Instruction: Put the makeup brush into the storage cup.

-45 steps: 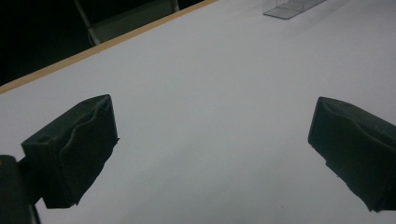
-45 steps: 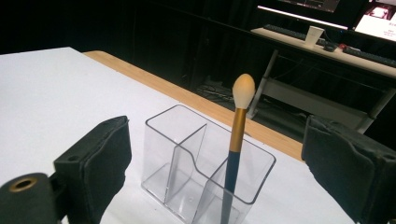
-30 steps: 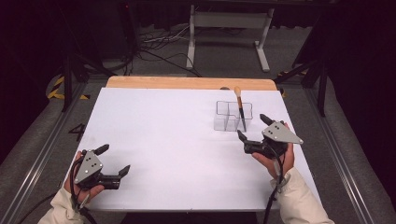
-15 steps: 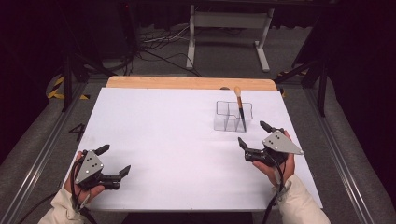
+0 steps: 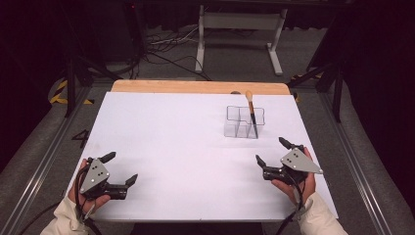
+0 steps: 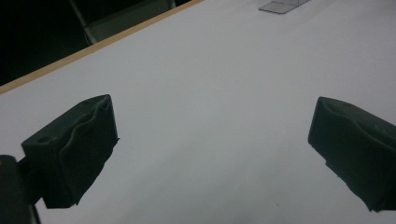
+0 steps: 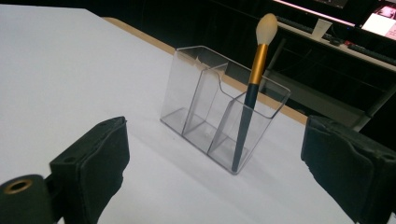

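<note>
On white table (image 5: 186, 147) | clear organizer (image 5: 243, 122) holds brush (image 5: 251, 112) | left claw (image 5: 120, 169), right claw (image 5: 275, 152) agape, empty | dark room

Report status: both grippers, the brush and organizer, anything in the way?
Left gripper open, empty. Right gripper open, empty, short of the clear organizer. Brush upright in an end compartment. Path clear.

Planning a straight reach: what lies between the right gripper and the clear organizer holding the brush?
Only bare white table, per the high view, between right gripper and organizer.
</note>
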Demonstrator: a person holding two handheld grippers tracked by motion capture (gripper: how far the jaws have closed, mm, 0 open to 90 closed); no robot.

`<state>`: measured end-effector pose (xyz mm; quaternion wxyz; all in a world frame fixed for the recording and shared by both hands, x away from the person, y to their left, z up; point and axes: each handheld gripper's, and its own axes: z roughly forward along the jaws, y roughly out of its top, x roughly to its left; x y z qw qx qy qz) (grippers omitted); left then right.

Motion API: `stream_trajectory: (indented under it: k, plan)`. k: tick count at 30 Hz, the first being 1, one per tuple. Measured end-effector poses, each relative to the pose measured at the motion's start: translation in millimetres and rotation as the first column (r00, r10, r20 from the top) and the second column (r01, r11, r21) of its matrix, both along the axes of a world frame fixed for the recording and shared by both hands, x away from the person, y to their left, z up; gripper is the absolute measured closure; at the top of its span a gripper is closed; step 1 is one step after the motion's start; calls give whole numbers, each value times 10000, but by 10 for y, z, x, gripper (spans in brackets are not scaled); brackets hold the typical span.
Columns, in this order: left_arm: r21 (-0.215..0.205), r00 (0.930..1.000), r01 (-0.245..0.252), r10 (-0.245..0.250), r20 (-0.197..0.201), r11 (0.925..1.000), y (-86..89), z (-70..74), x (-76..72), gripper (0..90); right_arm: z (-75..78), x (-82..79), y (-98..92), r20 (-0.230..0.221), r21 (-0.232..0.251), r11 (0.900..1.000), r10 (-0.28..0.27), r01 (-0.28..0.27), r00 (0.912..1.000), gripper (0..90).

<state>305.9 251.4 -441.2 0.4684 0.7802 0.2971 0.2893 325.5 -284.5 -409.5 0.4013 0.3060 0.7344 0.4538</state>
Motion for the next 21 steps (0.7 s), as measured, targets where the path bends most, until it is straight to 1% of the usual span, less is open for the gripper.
stream_trajectory:
  k: [1,3,5,7,10,14,17,21]
  plan:
    - [10,10000,6,-6,15,10000,0,1,0,21,-18,-9,-11,2,-26,10000,-15,15,10000,84]
    - [25,10000,22,-22,1,10000,-1,-2,2,21,-54,-29,-31,-41,-306,9995,-103,102,9999,84]
    - [115,10000,28,-28,15,9999,2,-2,7,21,-89,-39,-59,-233,-303,9995,-107,100,9997,82]
    - [107,10000,40,-40,23,9999,-6,-3,5,21,-129,-61,-82,-221,-427,9989,-175,166,9996,82]
    - [188,10000,65,-65,15,9998,-13,-1,8,21,-175,-84,-117,-333,-410,9990,-218,205,9992,83]
    - [219,9999,131,-131,20,9997,-37,-2,17,21,-234,-123,-136,-413,-545,9983,-237,215,9989,82]
    - [284,9998,176,-176,24,9994,-49,-4,28,21,-250,-148,-148,-422,-531,9983,-250,227,9988,82]
    - [263,9997,257,-258,26,9993,-59,-2,41,21,-302,-207,-201,-554,-453,9986,-290,265,9980,83]
